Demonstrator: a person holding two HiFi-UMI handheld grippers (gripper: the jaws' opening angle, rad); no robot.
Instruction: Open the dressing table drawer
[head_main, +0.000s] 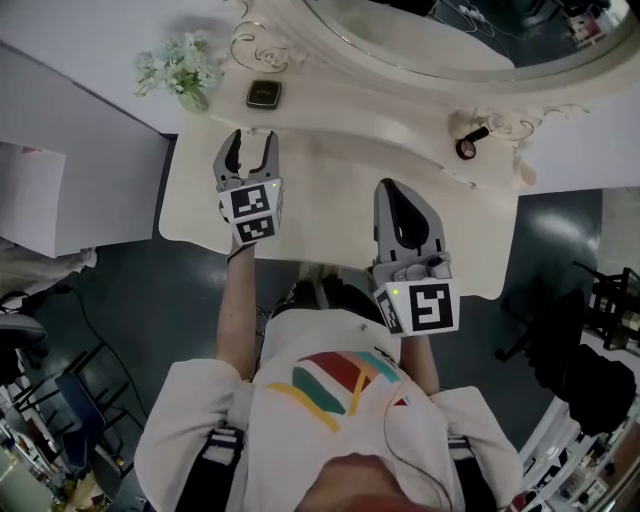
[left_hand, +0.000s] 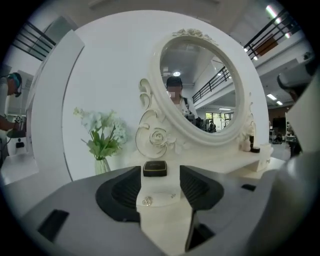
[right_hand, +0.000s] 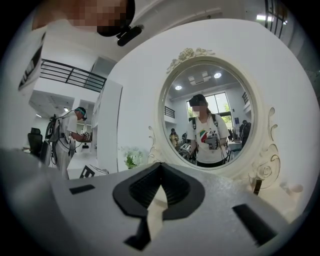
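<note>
- Left gripper (head_main: 252, 140), jaws wide apart and empty, hovers at the table's (head_main: 340, 185) left front edge.
- Drawer (left_hand: 161, 192) under that edge looks closed; its knob (left_hand: 146, 201) shows between the jaws, untouched.
- Right gripper (head_main: 398, 190): jaws together, empty.
- Grasping and pulling remain.

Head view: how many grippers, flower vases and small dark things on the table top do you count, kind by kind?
Grippers: 2 (left gripper, open; right gripper, shut)
Flower vase: 1
Small dark things: 2 (flat case; round item at far right)
Total: 5
</note>
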